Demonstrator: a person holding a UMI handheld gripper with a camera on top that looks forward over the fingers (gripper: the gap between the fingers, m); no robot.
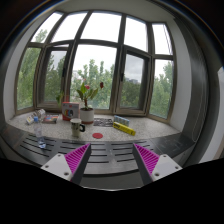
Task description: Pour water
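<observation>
The white mug [78, 126] sat on the windowsill [150, 130], a little left of the frame's centre, well beyond the fingers and apart from them; a plastic water bottle [38, 124] stood further left on the same sill, near the frame's left edge, its contents too small to read; between the two, close behind the mug, was a red container [68, 111]; just right of the mug stood a potted plant [87, 103] with green leaves rising in front of the glass; to the right of the pot lay a pink box [100, 132] and then a yellow box [124, 128], both flat on the sill.

The gripper [112, 160] hung low in the frame with its jaws wide apart and nothing between them; the left pad [75, 158] and right pad [148, 159] showed magenta, each pointing up towards the sill; below the sill, behind the fingers, ran a dark slatted ledge [110, 151].

Above it all, filling the upper half of the frame, the bay window [100, 60] curved round in several panes; green trees [95, 72] showed through the glass under a pale sky.
</observation>
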